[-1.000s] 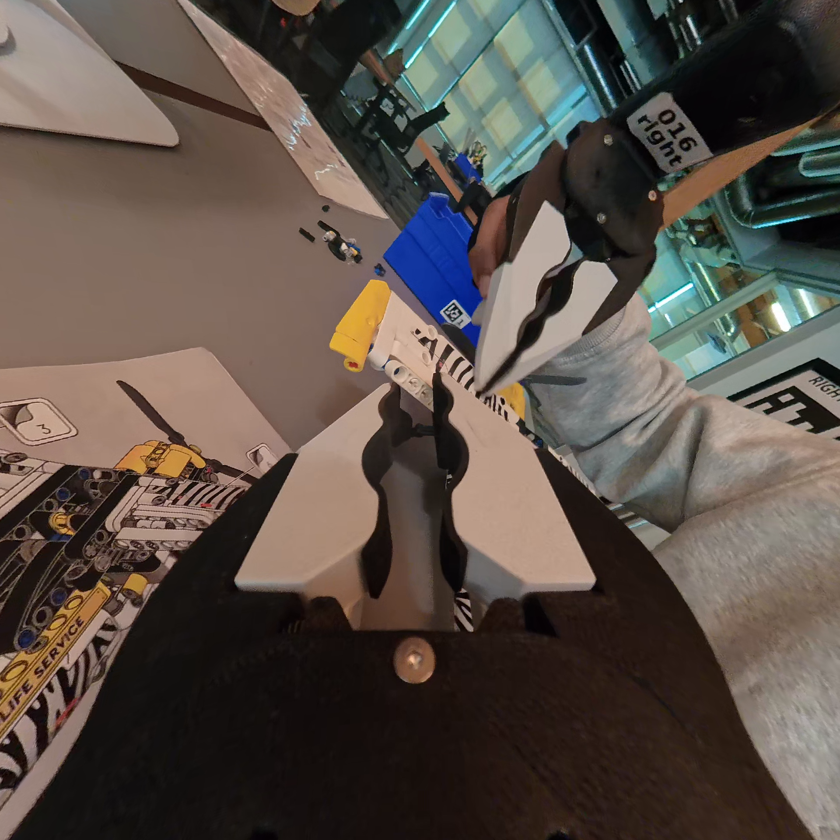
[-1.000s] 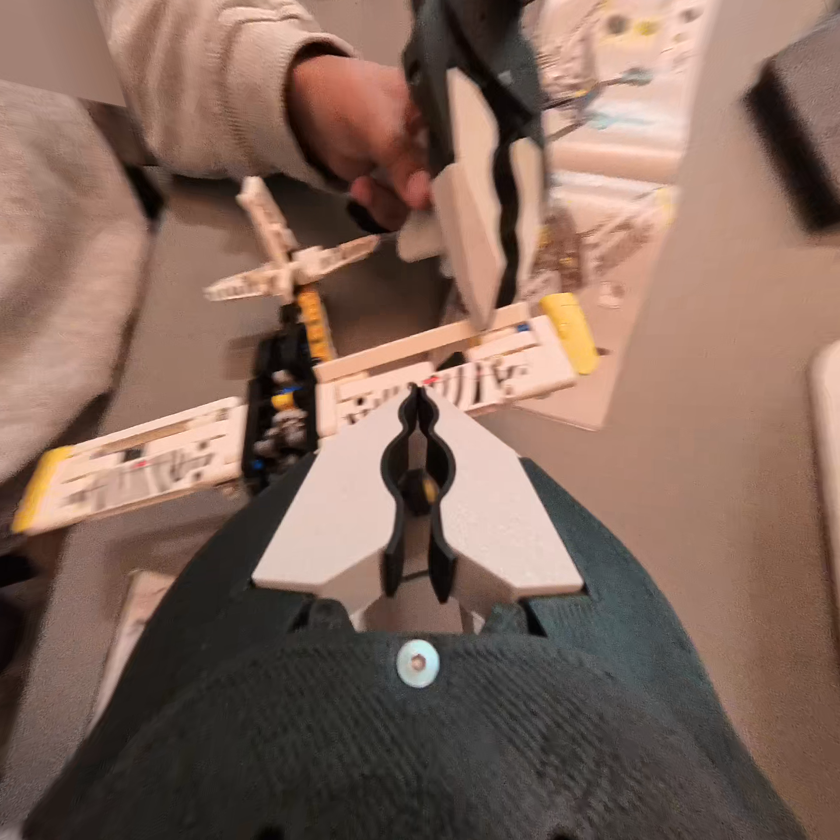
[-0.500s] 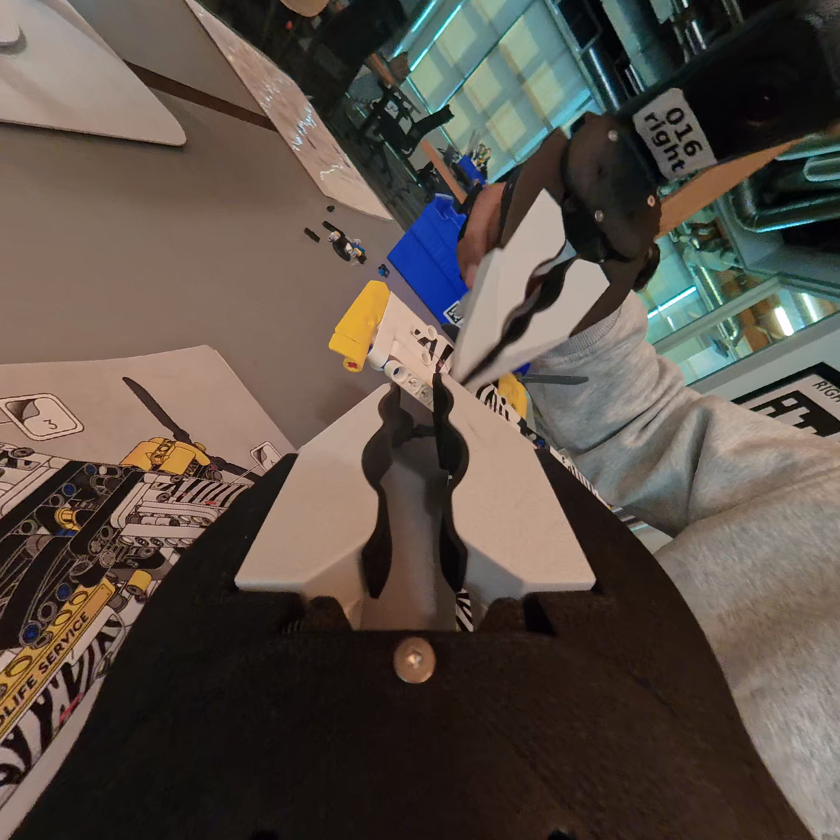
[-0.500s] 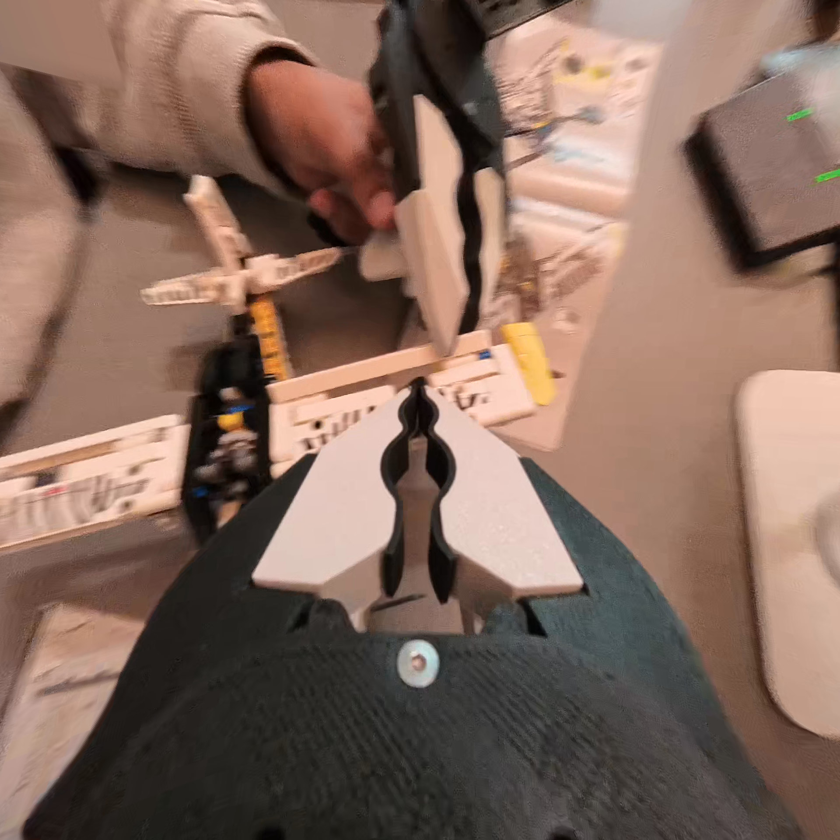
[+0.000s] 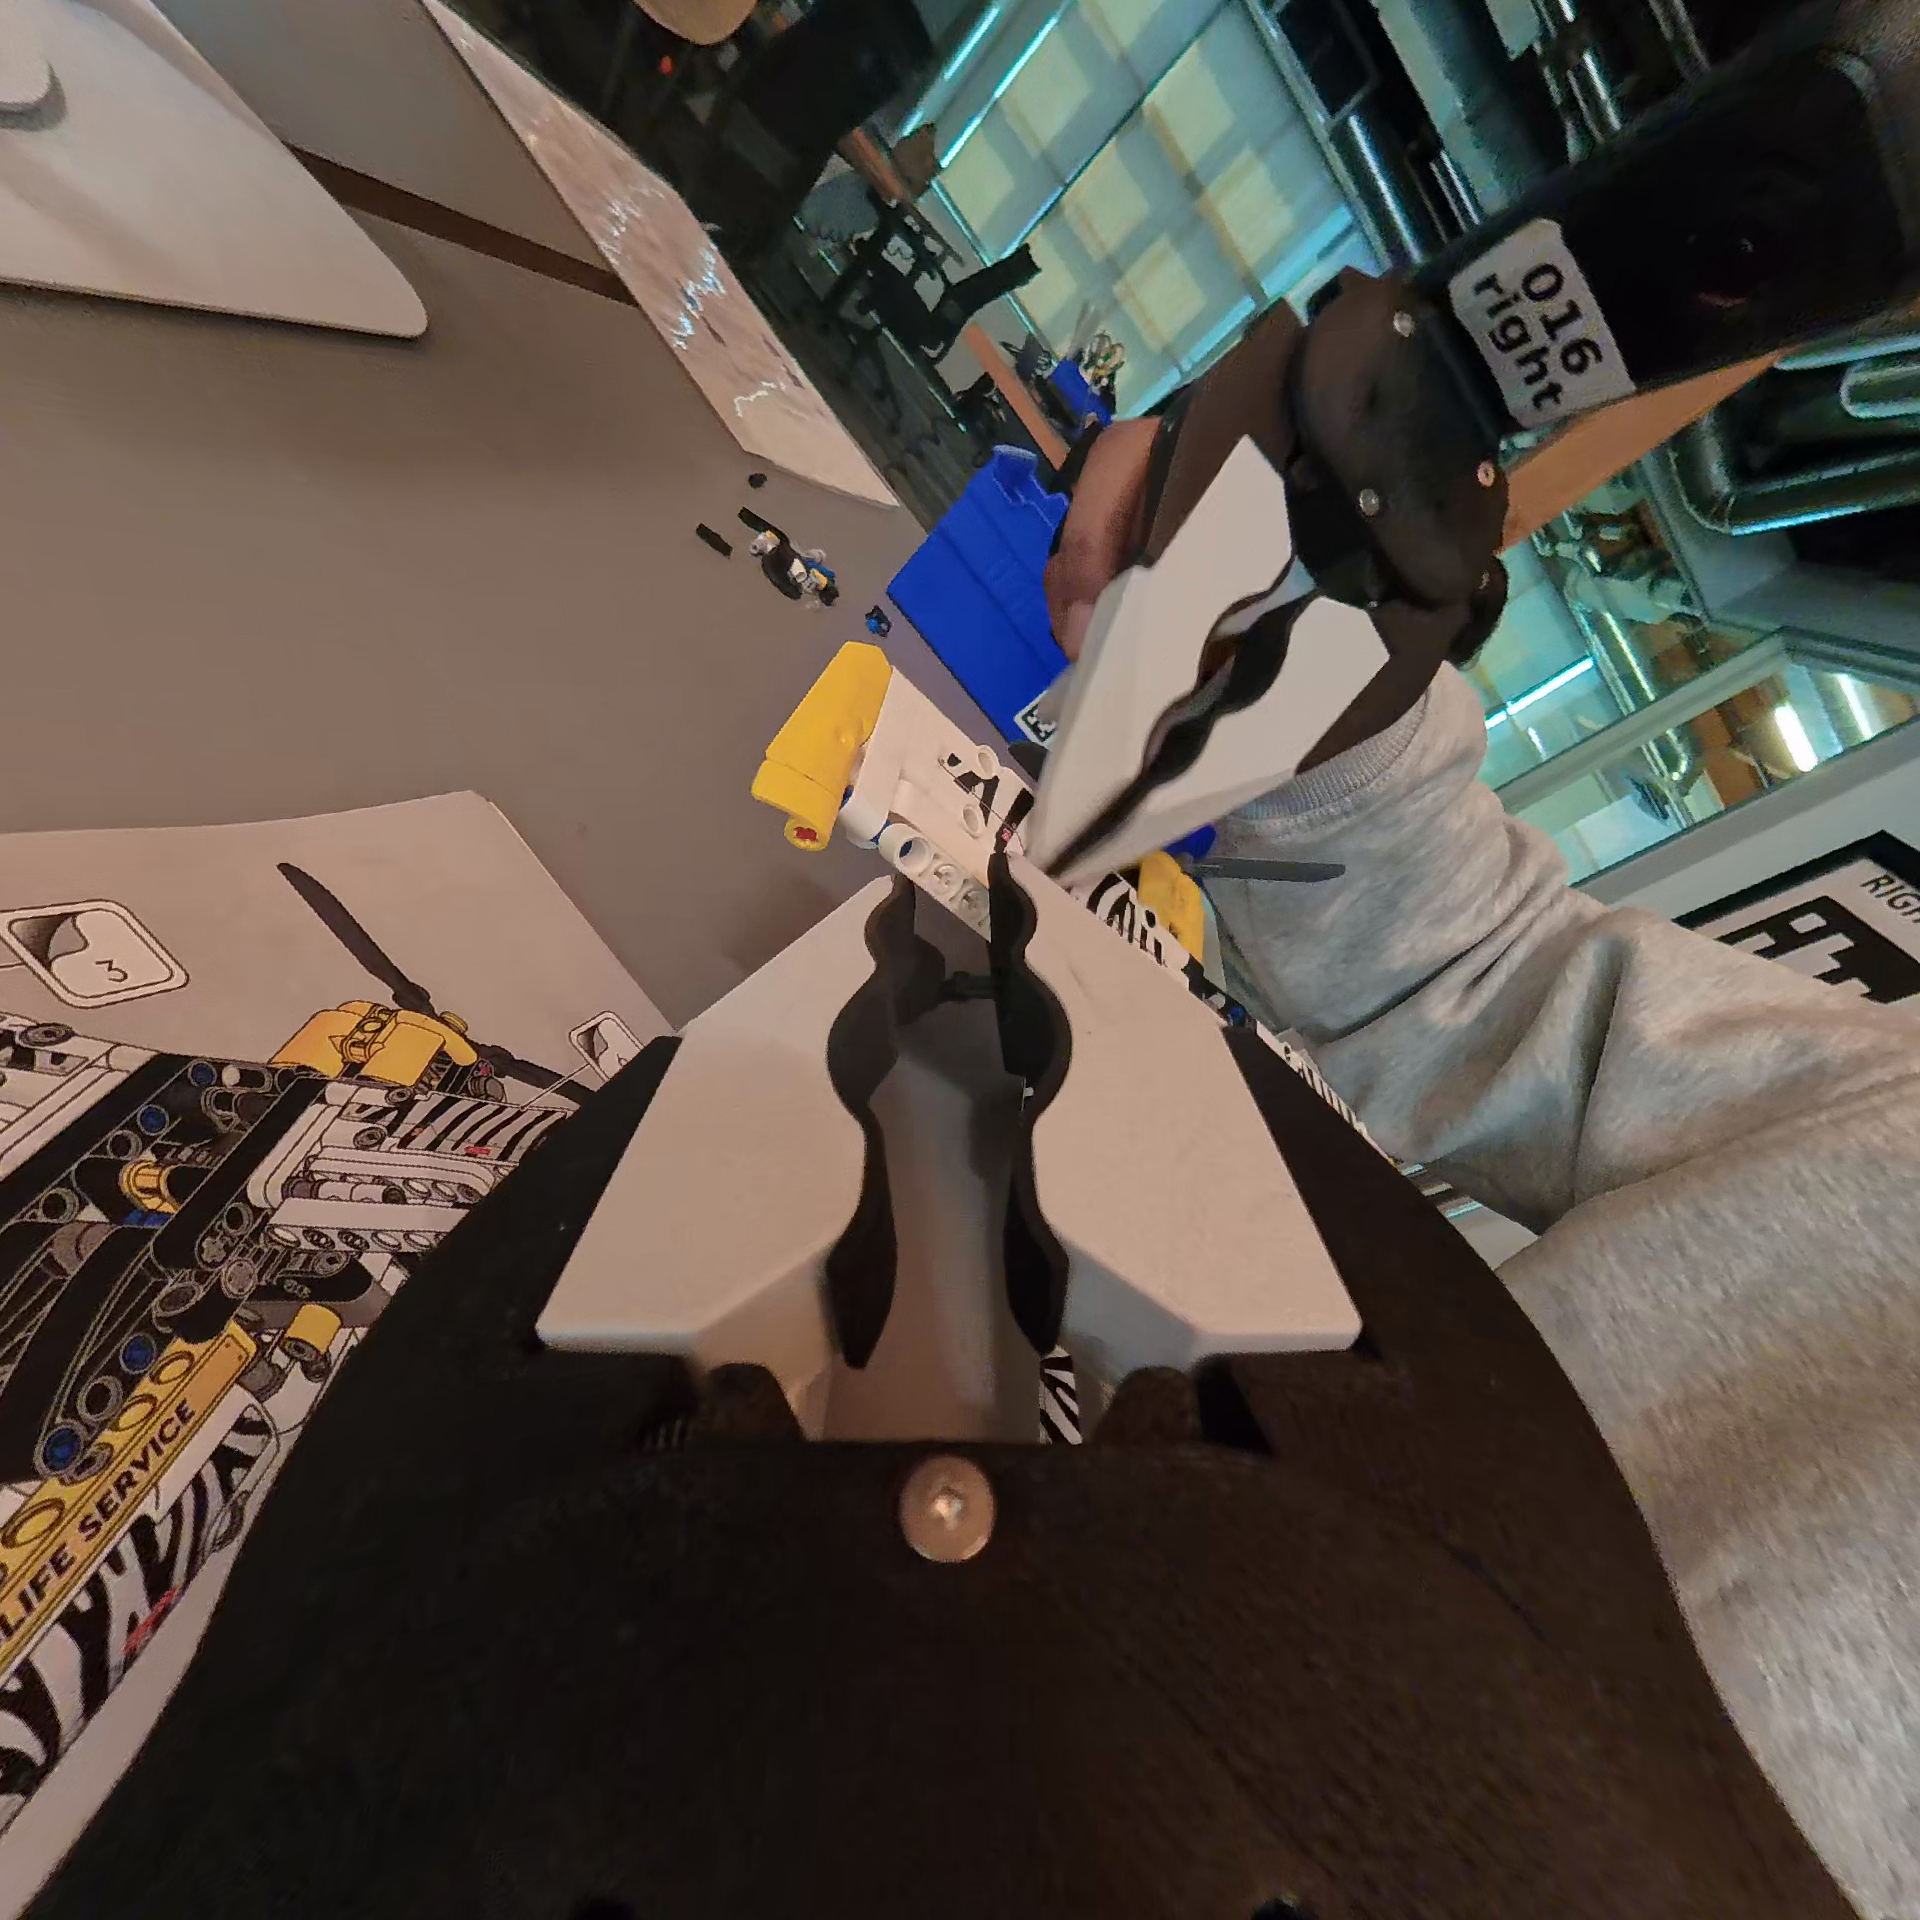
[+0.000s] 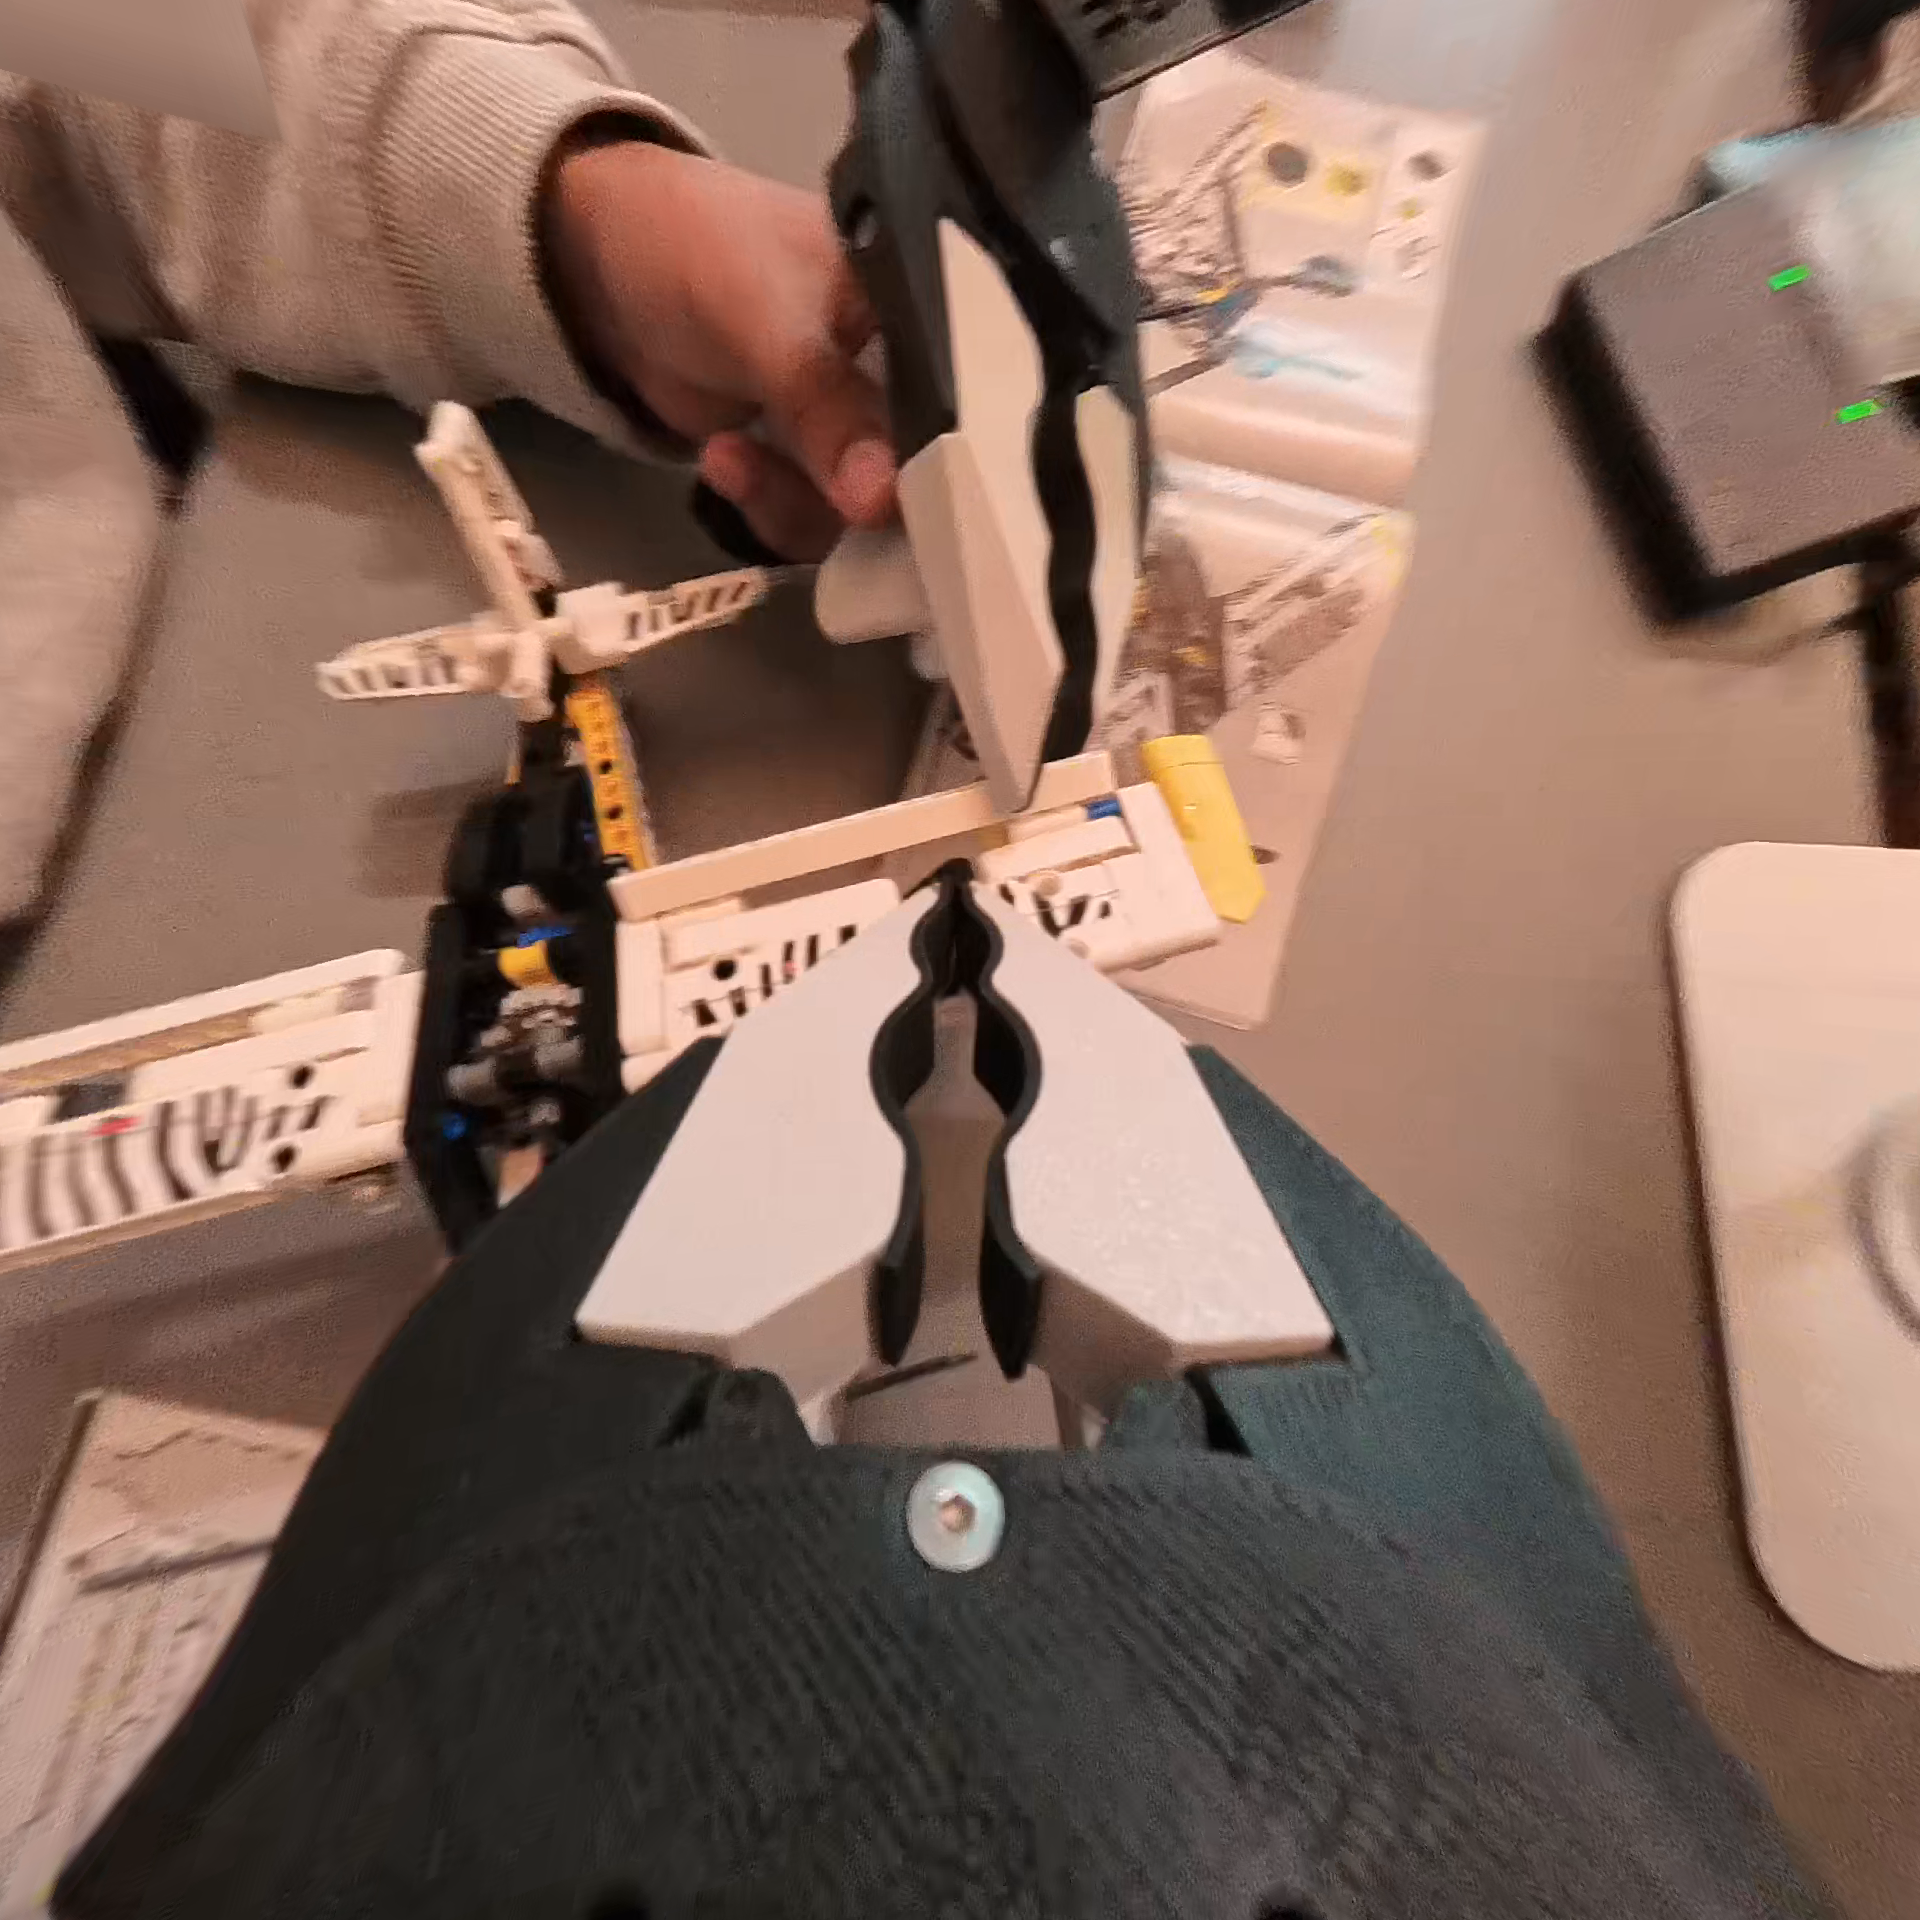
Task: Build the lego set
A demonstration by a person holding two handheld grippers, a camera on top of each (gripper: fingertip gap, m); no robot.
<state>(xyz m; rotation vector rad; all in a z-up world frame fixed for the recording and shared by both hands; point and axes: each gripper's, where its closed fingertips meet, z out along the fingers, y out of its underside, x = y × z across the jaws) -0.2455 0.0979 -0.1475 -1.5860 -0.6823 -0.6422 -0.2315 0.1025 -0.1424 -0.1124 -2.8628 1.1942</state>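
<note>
- Left tool [image 5: 951,894]: jaws a little apart, with the white wing of the plane [image 5: 914,769] between the tips; whether the pads press on it cannot be told.
- Right tool [image 6: 956,878]: tips nearly meeting at the wing's near edge, nothing visibly held.
- Plane [image 6: 894,883]: white model with zebra stripes, black middle and yellow wingtip [image 6: 1205,831], lying on the grey desk [image 5: 312,623] between the two tools, partly over the booklet [image 5: 208,1091].
- Booklet: open, beside the left tool in its own view.
- Left hand [image 6: 717,332]: in a pale sleeve, holding the left tool above the wing.
- Loose parts [image 5: 790,556]: small, dark, farther off on the desk, near a blue box [image 5: 977,592].
- Black device [image 6: 1725,416]: green lights, at the far right.
</note>
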